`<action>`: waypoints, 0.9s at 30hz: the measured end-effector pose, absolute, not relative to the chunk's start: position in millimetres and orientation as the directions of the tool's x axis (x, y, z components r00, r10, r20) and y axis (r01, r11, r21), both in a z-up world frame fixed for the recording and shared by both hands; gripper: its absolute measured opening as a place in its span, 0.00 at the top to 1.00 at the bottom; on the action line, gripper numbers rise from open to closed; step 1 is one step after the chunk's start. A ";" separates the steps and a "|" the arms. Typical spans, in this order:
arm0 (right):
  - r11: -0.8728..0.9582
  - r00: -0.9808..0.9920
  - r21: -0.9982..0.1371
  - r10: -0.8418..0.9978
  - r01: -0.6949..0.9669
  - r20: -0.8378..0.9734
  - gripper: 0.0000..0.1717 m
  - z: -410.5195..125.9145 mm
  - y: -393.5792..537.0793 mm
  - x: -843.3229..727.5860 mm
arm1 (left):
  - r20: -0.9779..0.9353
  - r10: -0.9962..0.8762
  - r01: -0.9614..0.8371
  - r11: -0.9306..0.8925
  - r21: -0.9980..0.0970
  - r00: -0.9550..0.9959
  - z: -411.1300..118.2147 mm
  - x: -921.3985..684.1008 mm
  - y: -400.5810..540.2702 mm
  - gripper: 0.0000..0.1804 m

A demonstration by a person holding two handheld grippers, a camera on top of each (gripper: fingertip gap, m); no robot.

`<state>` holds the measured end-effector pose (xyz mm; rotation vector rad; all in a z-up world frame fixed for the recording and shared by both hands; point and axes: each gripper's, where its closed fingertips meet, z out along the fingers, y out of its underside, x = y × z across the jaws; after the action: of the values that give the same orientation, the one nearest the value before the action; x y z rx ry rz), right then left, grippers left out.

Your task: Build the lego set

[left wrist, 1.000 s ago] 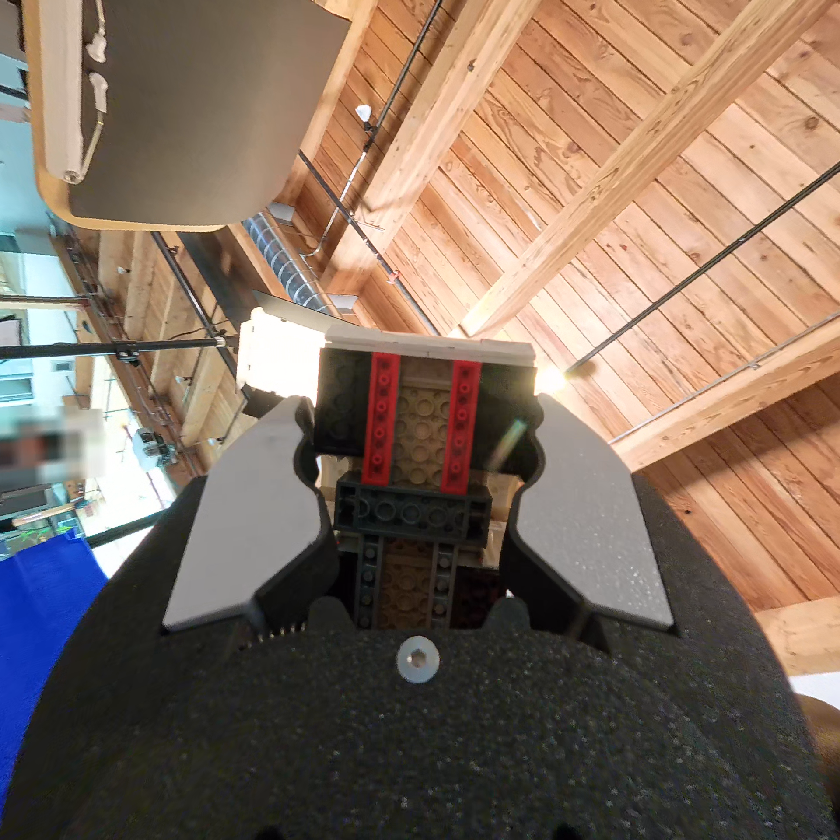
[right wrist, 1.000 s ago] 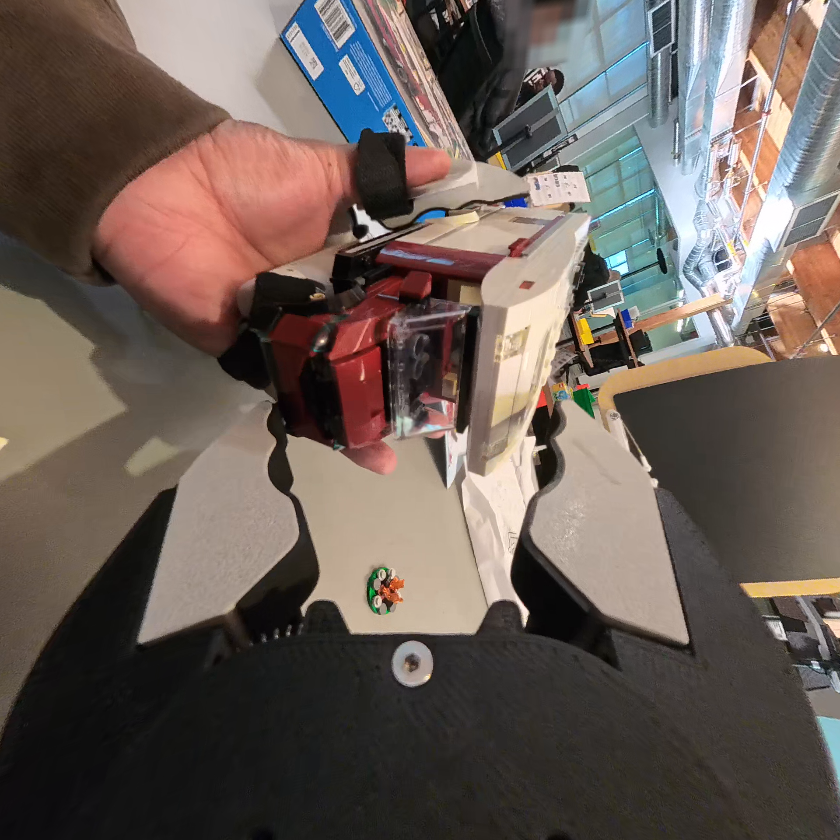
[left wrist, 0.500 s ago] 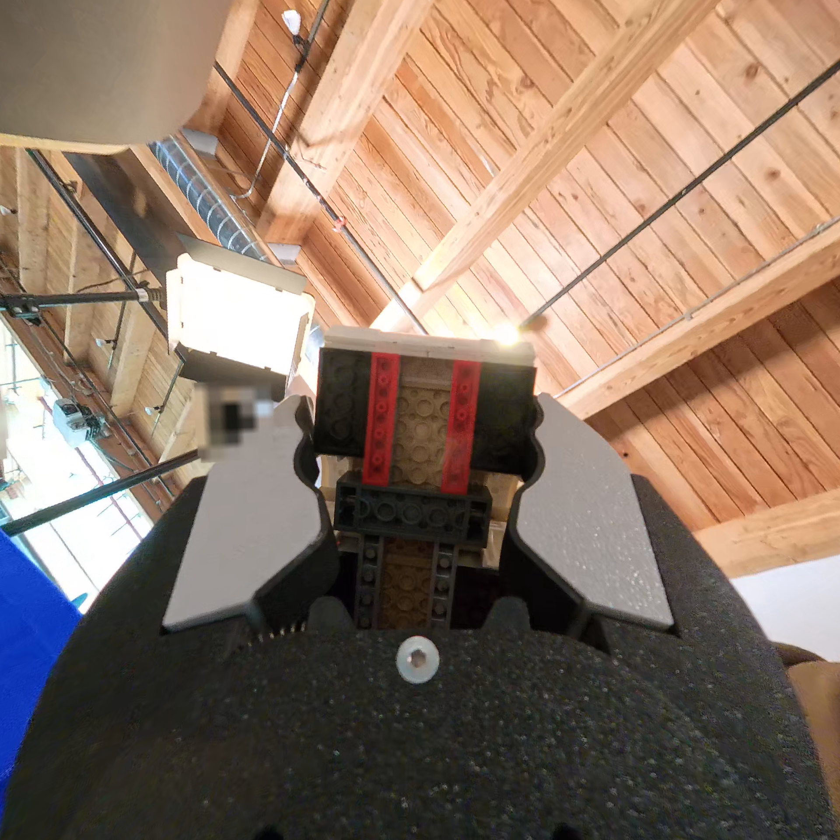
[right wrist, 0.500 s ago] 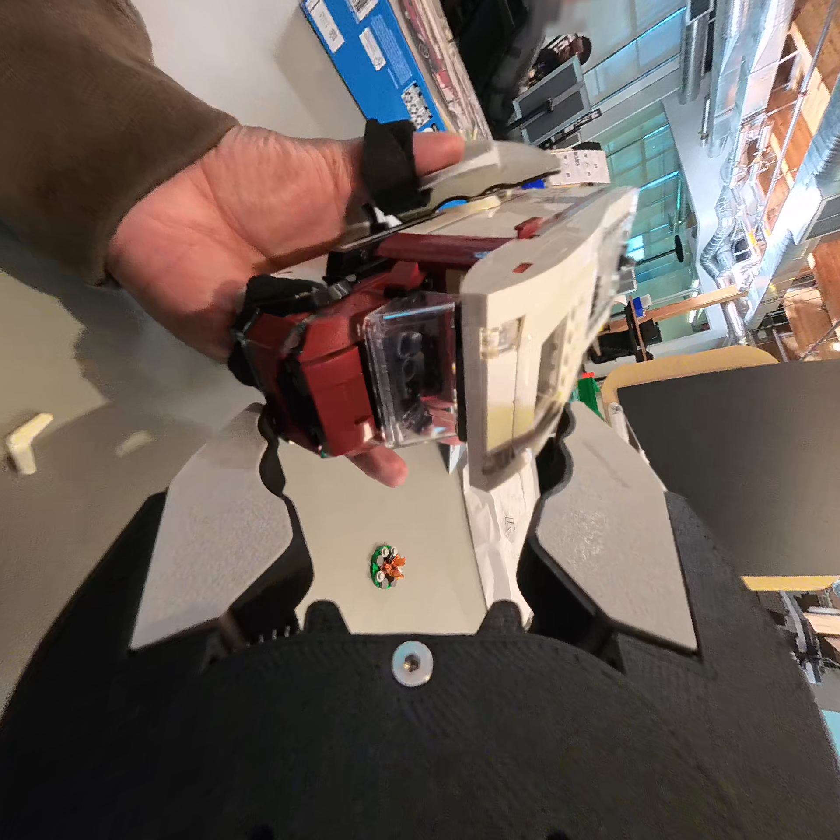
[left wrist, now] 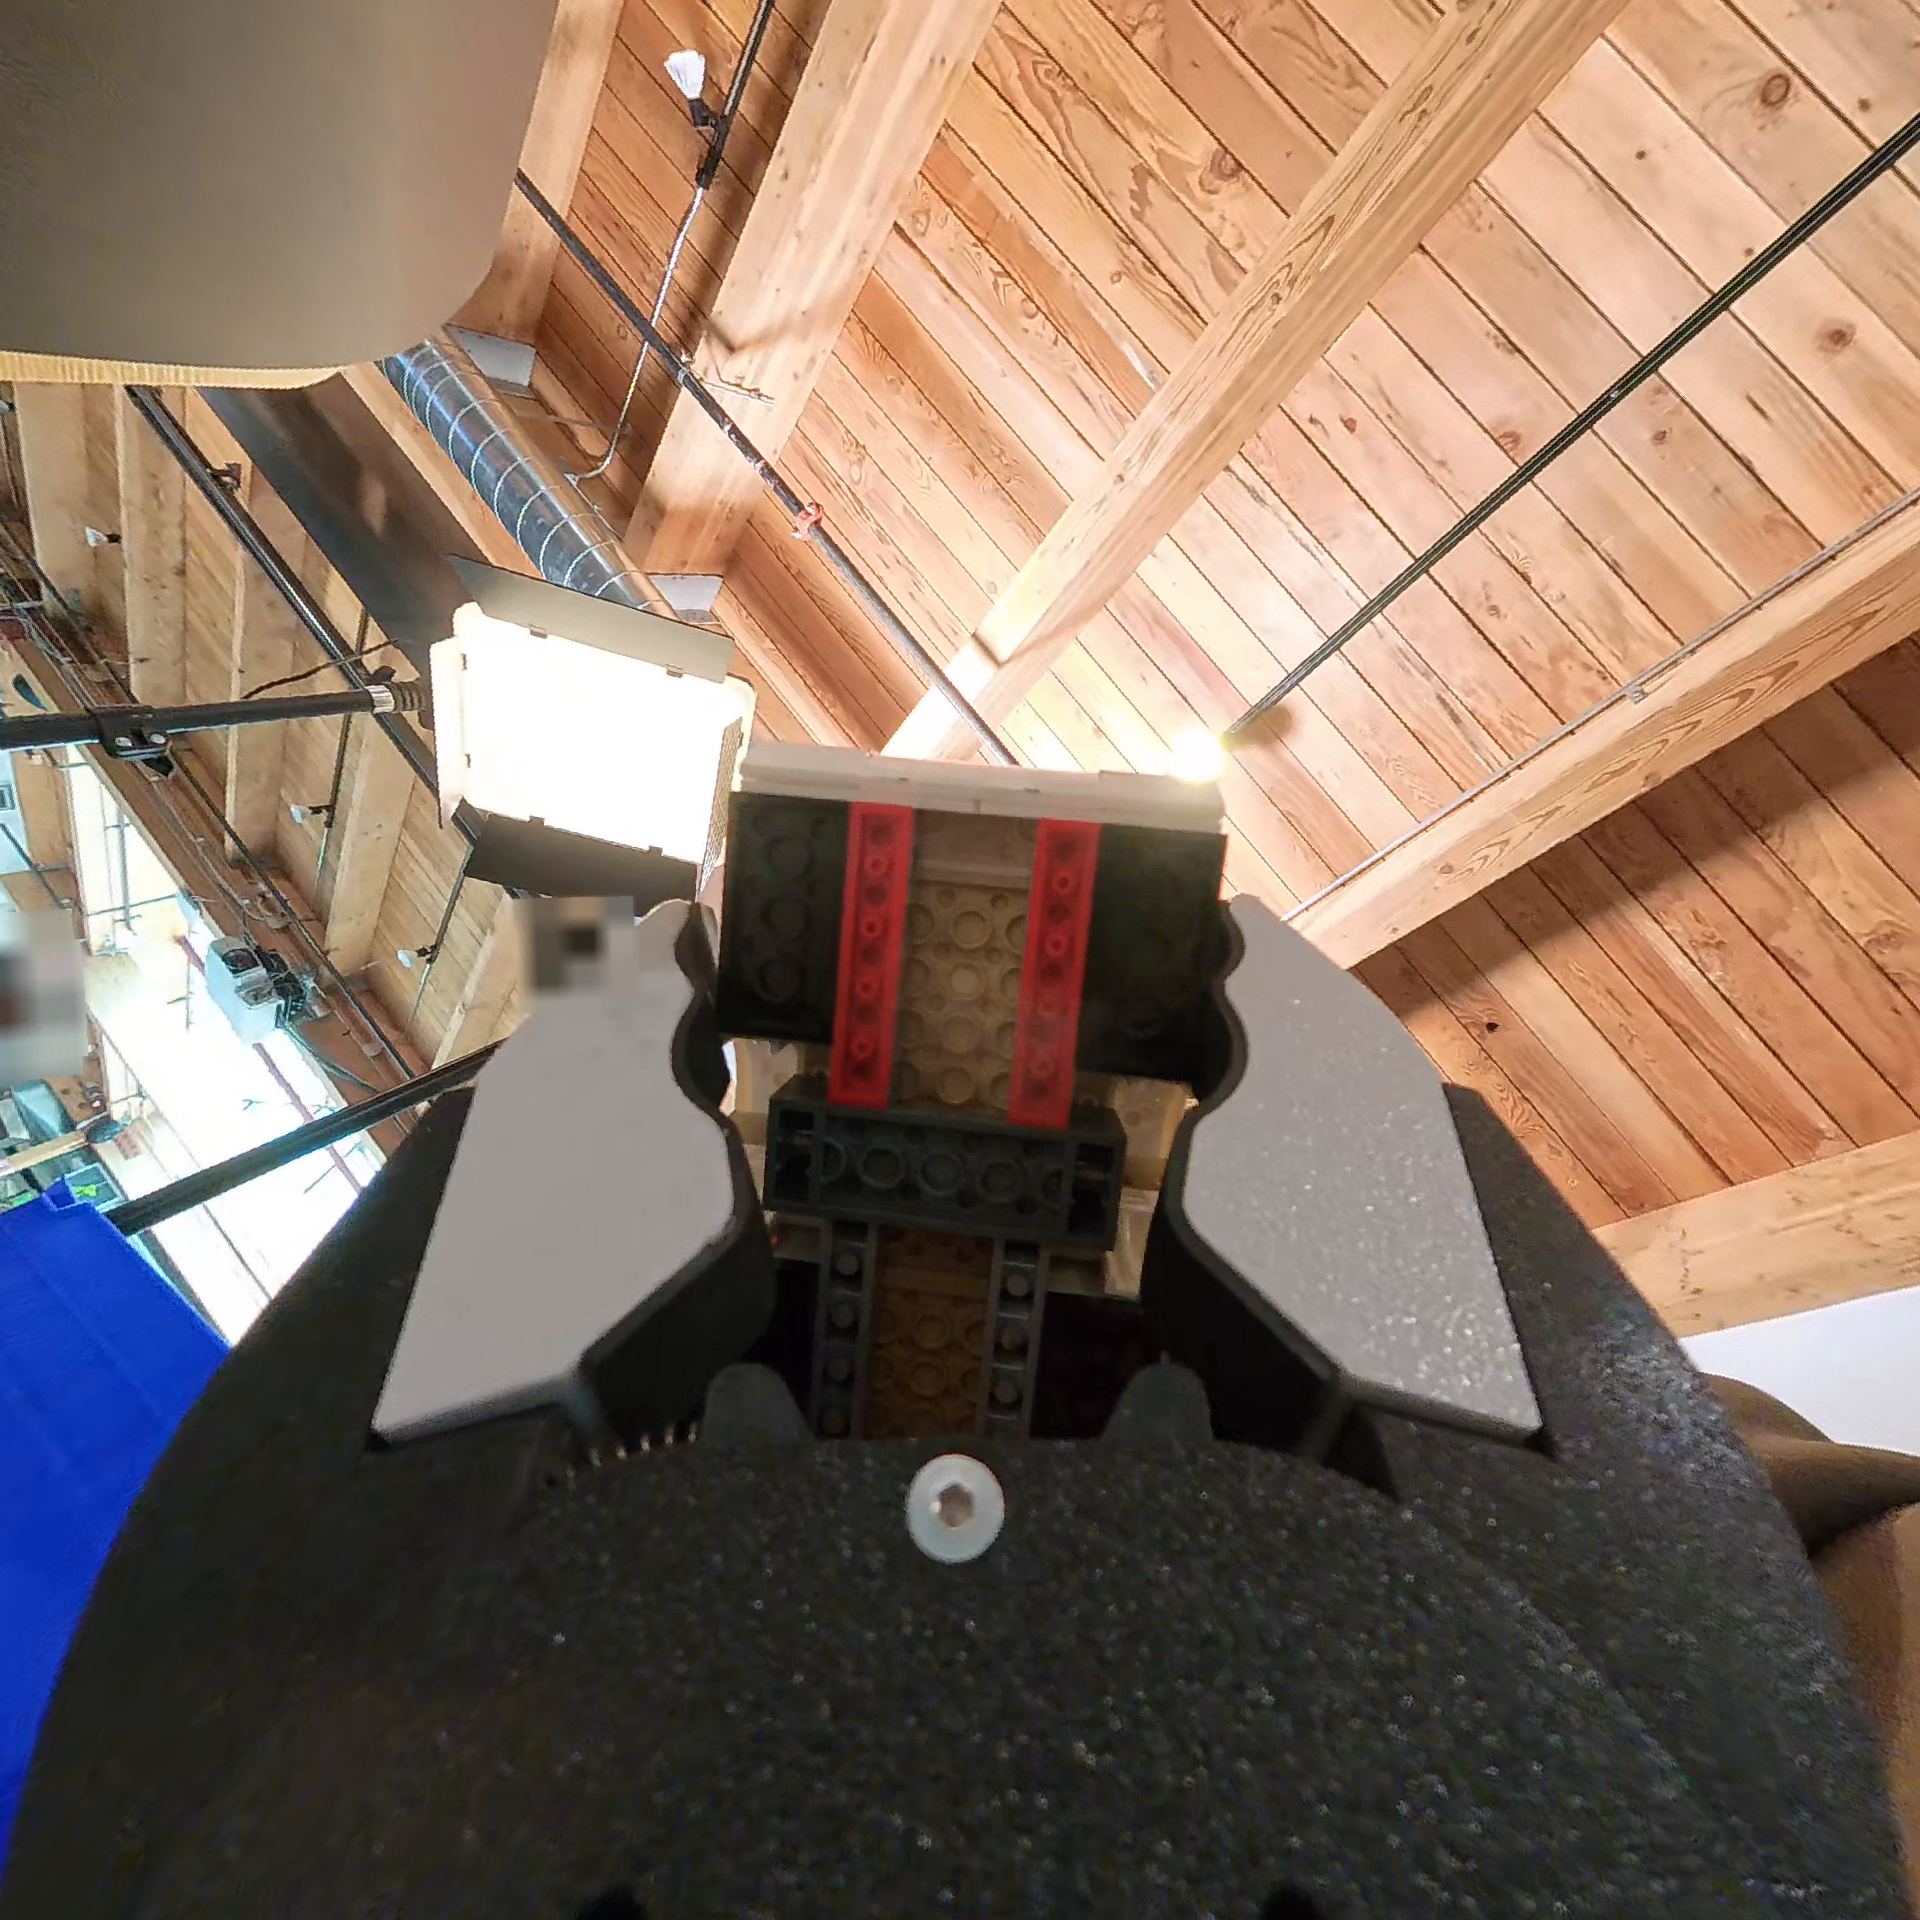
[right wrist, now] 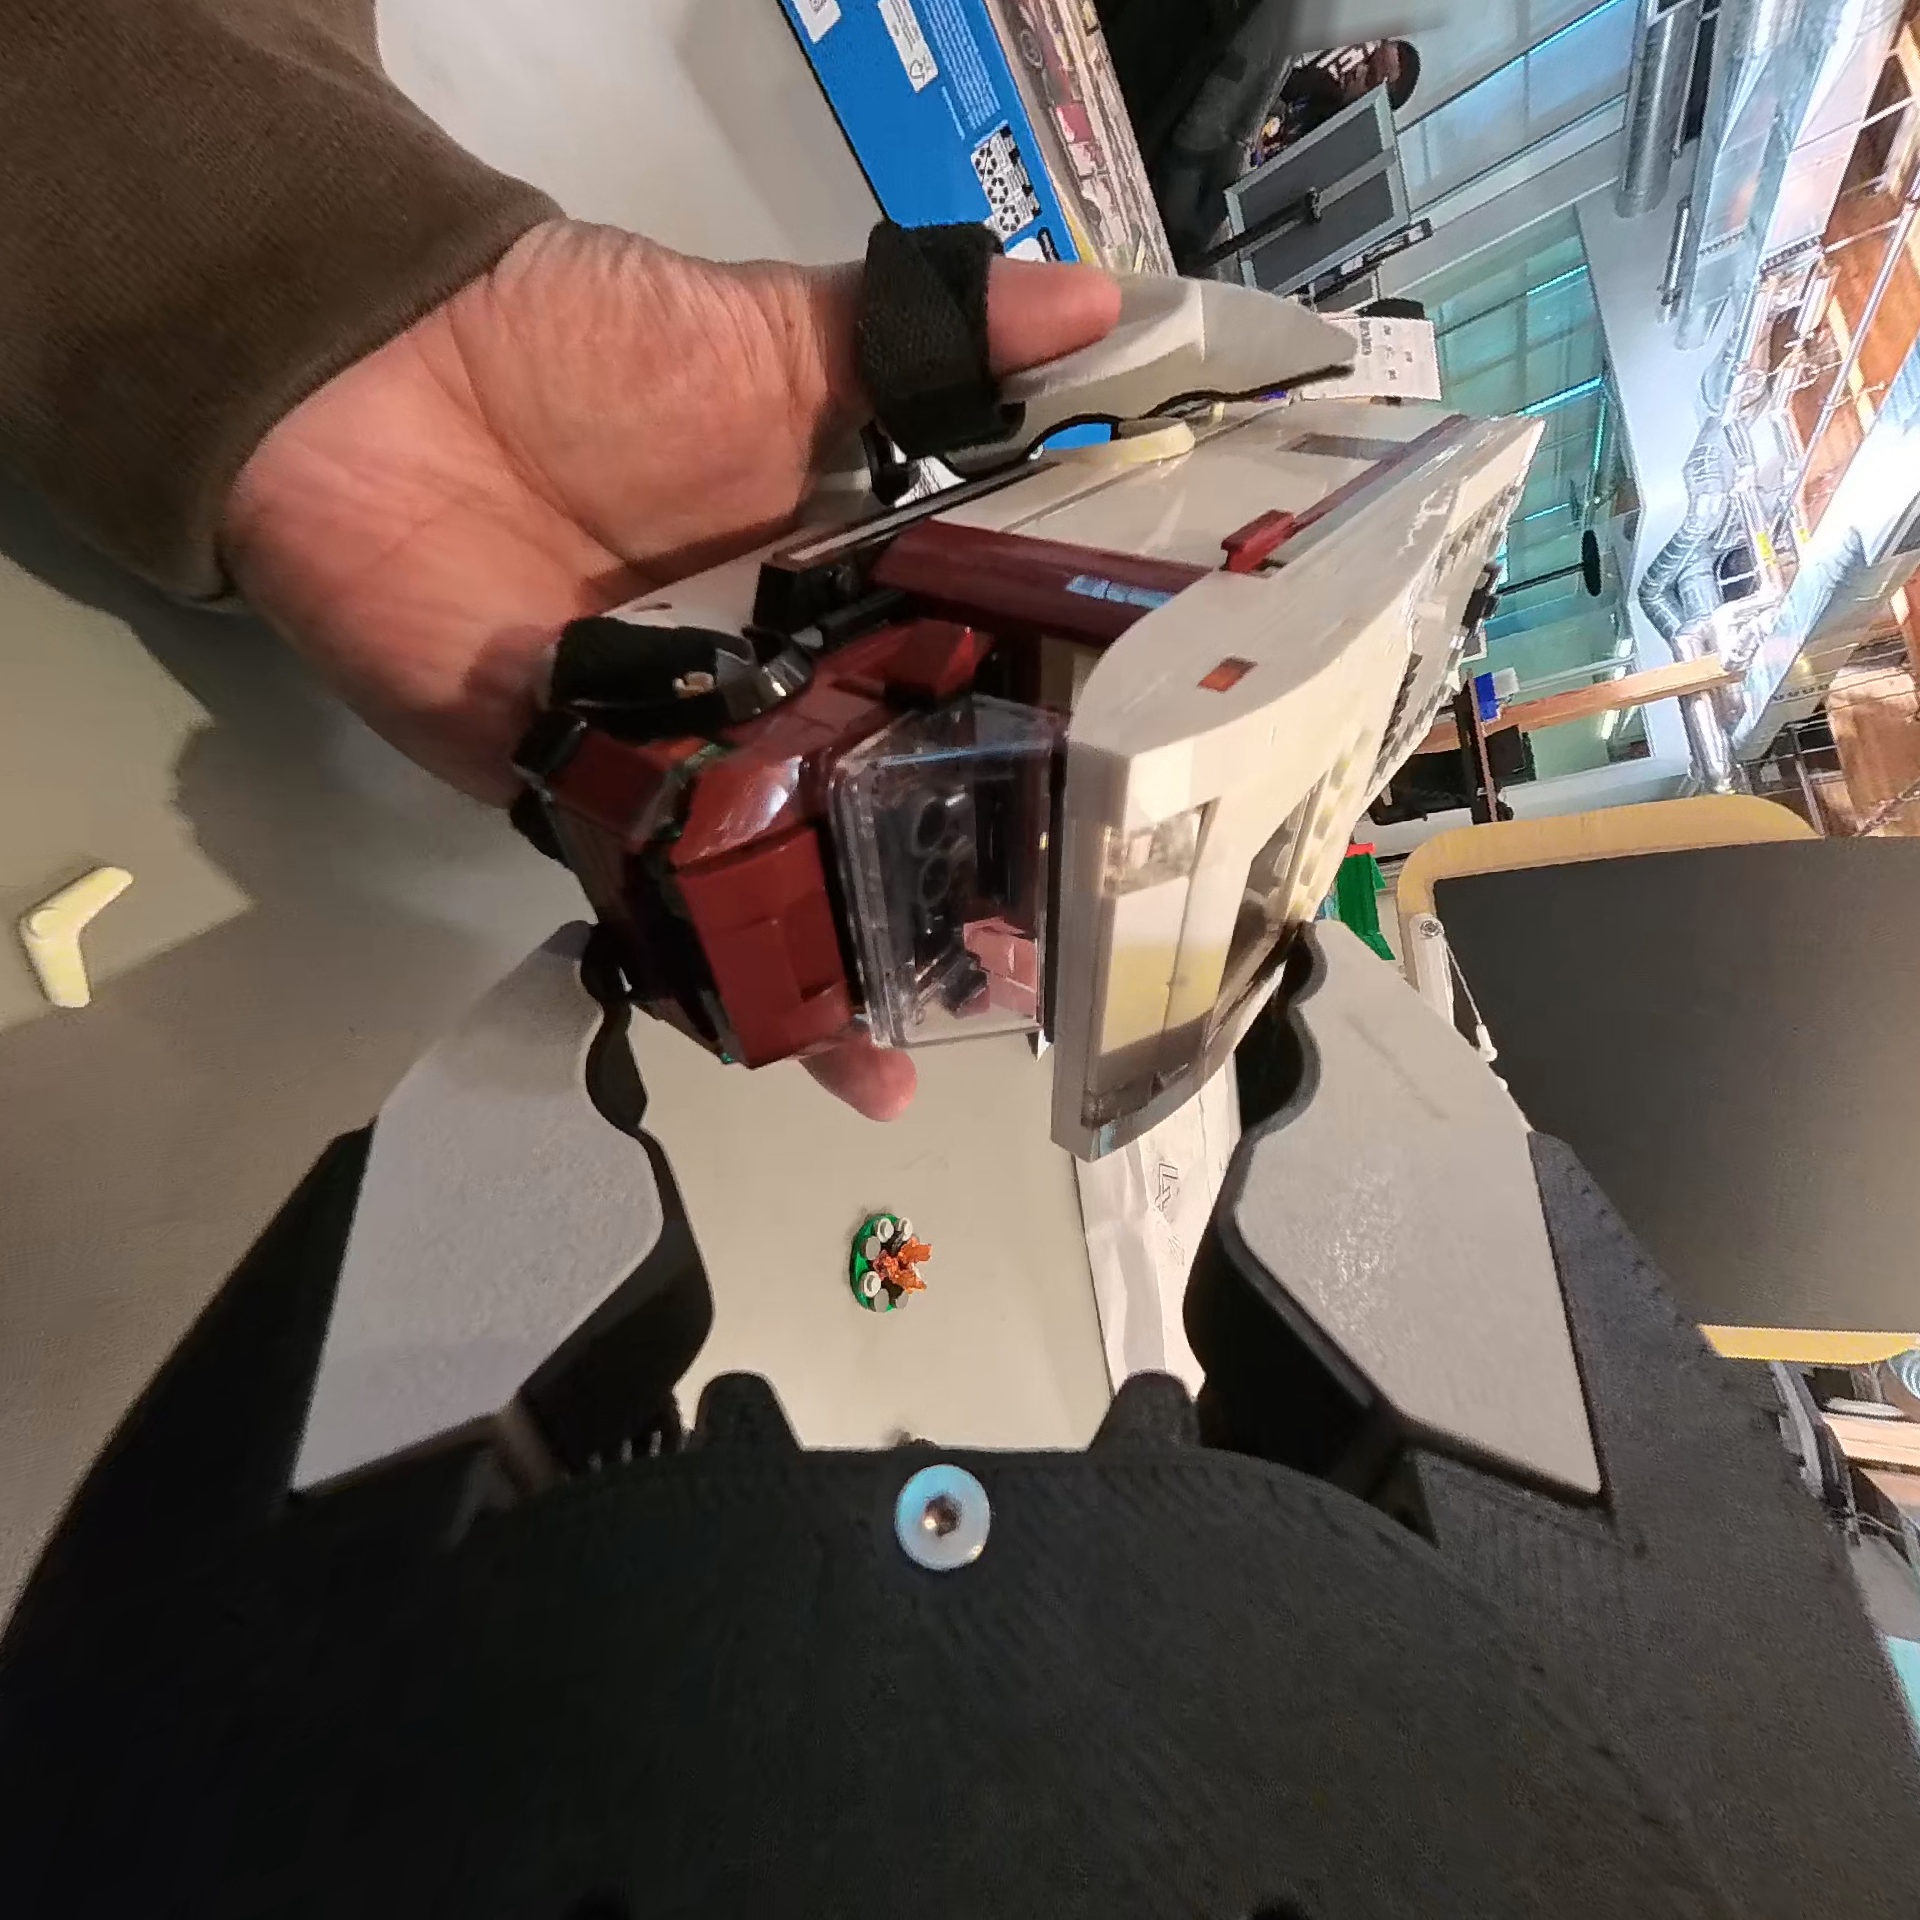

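My left gripper is shut on a brick-built van. I see its underside, with black plates, two red strips and a tan middle, and both pads press on its sides. In the right wrist view the same van shows a dark red front, a clear windscreen and a white roof. A hand holds it up there through the left gripper's grey finger. My right gripper is open wide. Its fingertips stand on either side of the van's front end and hold nothing.
On the grey table lie a small round green piece with orange bits, a white angled piece, a paper sheet and a blue box. A black chair stands to the right. A bright light panel hangs under the wooden ceiling.
My right gripper has come closer to the van's front and its jaws have widened a little. The left view has swung across the ceiling, and the van has stayed fixed in its grasp.
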<state>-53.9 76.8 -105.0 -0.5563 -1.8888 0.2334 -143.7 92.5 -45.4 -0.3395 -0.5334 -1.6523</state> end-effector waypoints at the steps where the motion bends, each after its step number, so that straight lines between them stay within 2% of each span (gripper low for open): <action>1: 0.870 -0.292 -0.415 0.484 0.267 0.825 0.31 -105.3 77.2 -53.9 | 0.513 -0.845 0.985 -0.085 0.150 -0.151 -45.7 -143.8 92.8 0.51; 27: 0.828 -0.328 -0.468 0.554 0.309 0.765 0.32 -119.3 86.4 -54.2 | 0.638 -0.764 0.990 -0.008 0.142 -0.097 -60.0 -146.2 103.0 0.51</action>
<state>-54.2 86.4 -119.3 -0.6435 -1.9380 0.2870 -146.2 103.0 -60.0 -0.4461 -0.6569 -1.5547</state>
